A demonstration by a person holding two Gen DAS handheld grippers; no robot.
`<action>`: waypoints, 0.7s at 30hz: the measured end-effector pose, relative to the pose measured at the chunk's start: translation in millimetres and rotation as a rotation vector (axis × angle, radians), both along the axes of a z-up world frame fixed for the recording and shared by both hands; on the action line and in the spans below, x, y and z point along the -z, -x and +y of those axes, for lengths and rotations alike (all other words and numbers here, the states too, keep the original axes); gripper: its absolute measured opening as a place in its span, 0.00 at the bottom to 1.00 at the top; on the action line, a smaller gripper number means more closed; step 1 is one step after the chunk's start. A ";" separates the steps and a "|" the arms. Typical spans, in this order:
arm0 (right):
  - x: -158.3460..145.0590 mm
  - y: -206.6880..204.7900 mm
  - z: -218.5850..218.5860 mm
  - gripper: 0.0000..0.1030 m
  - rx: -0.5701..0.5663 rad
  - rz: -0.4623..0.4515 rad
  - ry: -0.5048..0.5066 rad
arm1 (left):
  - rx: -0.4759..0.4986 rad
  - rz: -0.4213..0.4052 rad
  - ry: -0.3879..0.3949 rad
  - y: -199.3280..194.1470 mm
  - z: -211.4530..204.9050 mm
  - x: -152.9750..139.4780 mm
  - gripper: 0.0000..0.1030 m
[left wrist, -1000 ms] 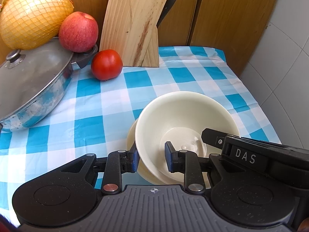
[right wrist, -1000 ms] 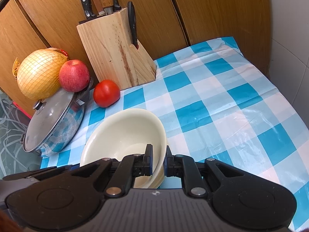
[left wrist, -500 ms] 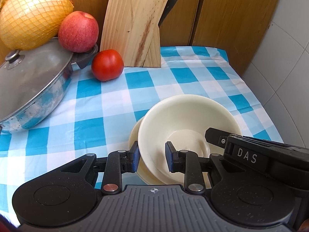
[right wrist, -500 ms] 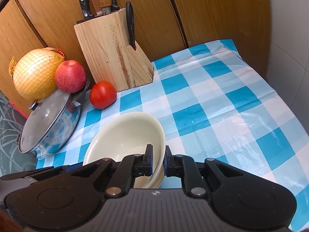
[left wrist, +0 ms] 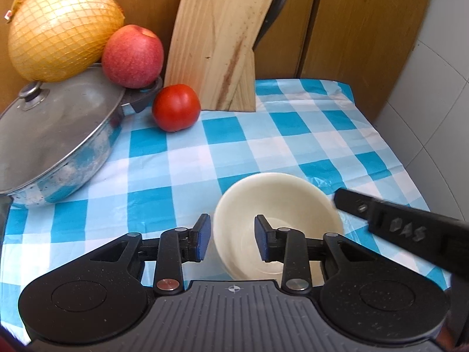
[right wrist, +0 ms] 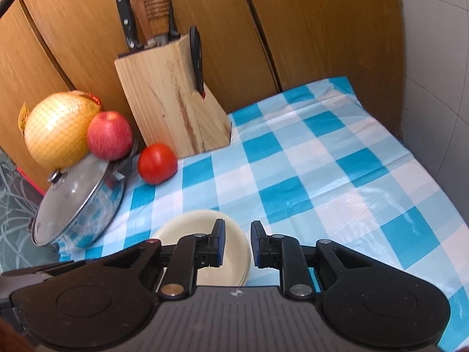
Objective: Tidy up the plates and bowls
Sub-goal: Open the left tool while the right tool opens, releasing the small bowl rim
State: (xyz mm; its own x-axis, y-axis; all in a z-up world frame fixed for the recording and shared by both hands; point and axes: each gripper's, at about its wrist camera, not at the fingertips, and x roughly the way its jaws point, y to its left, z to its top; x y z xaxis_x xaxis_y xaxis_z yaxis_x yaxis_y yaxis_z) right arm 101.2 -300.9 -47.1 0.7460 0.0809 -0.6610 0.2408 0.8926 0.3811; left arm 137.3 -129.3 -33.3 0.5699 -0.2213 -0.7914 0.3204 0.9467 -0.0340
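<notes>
A stack of cream bowls (left wrist: 275,205) sits on the blue-and-white checked cloth, nested one in another. My left gripper (left wrist: 233,236) is open, its fingers astride the stack's near left rim without touching it. My right gripper (right wrist: 236,242) is open above the stack's right rim (right wrist: 234,234); its body shows as a blurred black bar in the left wrist view (left wrist: 404,228). The stack's near part is hidden behind both grippers.
A lidded steel pan (left wrist: 55,143) stands at the left with a netted pomelo (left wrist: 64,29) and a red apple (left wrist: 132,55) on it. A tomato (left wrist: 176,107) and a wooden knife block (left wrist: 217,50) stand at the back. A tiled wall (left wrist: 433,88) bounds the right.
Both grippers have opened and let go of the bowl rim. Both have drawn back and up from the stack, which rests on the cloth.
</notes>
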 end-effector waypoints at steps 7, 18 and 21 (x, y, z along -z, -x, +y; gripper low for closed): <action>8.2 -2.4 -1.5 0.22 -0.001 0.045 0.010 | -0.011 -0.010 0.001 -0.3 9.7 -2.7 0.57; 18.7 -4.4 -1.1 0.27 -0.009 0.086 -0.014 | -0.007 0.015 -0.014 -2.4 11.9 7.9 0.71; 20.5 -5.7 -1.0 0.28 -0.014 0.094 -0.026 | -0.009 0.020 -0.008 -4.0 13.3 8.9 0.72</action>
